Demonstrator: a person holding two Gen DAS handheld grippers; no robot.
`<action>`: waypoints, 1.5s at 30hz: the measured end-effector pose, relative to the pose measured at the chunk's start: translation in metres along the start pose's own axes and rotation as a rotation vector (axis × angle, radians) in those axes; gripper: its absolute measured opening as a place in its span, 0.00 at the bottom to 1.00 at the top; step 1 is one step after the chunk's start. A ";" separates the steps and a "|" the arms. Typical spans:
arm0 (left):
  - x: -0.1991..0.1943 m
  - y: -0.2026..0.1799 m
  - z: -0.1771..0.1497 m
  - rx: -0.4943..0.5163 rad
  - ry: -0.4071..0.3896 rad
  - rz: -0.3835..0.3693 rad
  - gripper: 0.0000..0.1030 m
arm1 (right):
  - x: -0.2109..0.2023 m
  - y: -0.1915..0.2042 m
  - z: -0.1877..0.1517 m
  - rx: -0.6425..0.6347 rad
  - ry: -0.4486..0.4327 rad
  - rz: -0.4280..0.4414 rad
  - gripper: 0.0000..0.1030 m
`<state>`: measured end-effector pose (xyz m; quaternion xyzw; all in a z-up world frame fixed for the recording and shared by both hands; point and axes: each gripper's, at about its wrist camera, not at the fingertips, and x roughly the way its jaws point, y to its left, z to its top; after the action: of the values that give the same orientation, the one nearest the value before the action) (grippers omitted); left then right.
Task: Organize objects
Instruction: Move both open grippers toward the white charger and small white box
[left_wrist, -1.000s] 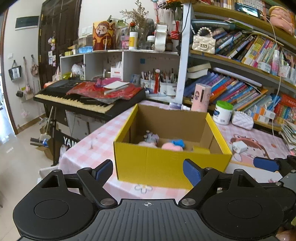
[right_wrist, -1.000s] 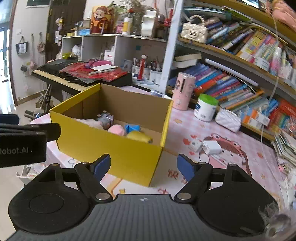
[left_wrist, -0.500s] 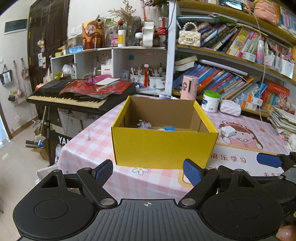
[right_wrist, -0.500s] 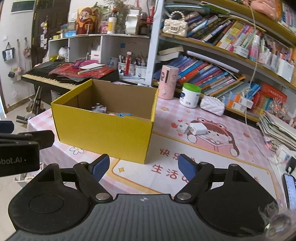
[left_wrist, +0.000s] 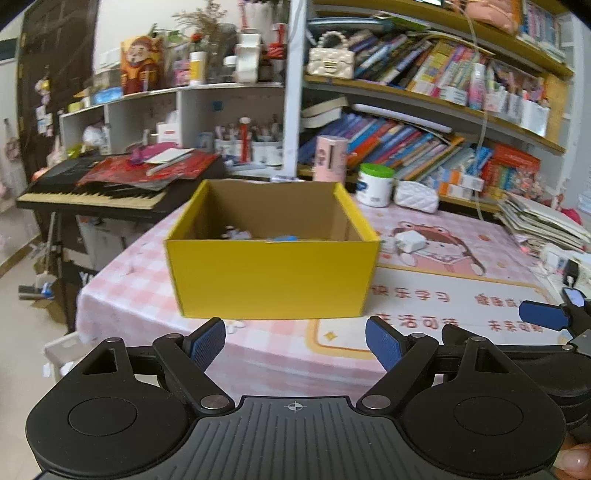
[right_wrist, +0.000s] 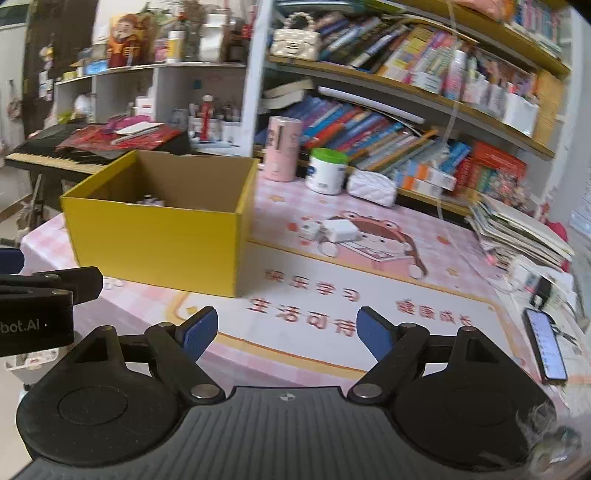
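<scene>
1. The left gripper (left_wrist: 294, 343), black with blue pads, hangs in front of the table with its fingers spread wide and nothing between them.
2. The right gripper (right_wrist: 286, 330), of the same make, is just as wide apart and just as empty; it sits beside the left one, over the near edge of the table.
3. An open yellow cardboard box (left_wrist: 271, 275) with a plain brown inside stands on the pink checked tablecloth (left_wrist: 125, 284), near the table's left end, well ahead of both grippers.
4. A few small objects (left_wrist: 258, 236) lie at the bottom of the box; only their tops peek over the front wall, one of them blue, and I cannot tell what they are.
5. To the right of the box, a white charger block (right_wrist: 341, 230) rests on a cartoon-printed mat (right_wrist: 369, 291).
6. Behind the box stand a pink cylindrical canister (right_wrist: 282, 147) and a white tub with a green lid (right_wrist: 327, 170), with a white quilted pouch (right_wrist: 371, 182) beside the tub.
7. A smartphone with a lit screen (right_wrist: 545, 345) lies at the table's right edge.
8. A black electronic keyboard (left_wrist: 92, 188), piled with red papers, stands left of the table.
</scene>
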<state>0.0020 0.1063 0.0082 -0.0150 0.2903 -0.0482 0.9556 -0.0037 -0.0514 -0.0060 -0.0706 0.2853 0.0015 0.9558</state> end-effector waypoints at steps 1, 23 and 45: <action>0.001 -0.003 0.001 0.007 0.001 -0.010 0.83 | -0.001 -0.004 -0.001 0.009 0.001 -0.012 0.79; 0.051 -0.081 0.019 0.085 0.034 -0.102 0.83 | 0.032 -0.087 -0.004 0.102 0.048 -0.111 0.79; 0.143 -0.168 0.052 -0.009 0.099 -0.035 0.83 | 0.143 -0.189 0.034 0.021 0.123 -0.021 0.79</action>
<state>0.1352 -0.0749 -0.0182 -0.0218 0.3371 -0.0641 0.9390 0.1426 -0.2393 -0.0307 -0.0637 0.3426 -0.0160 0.9372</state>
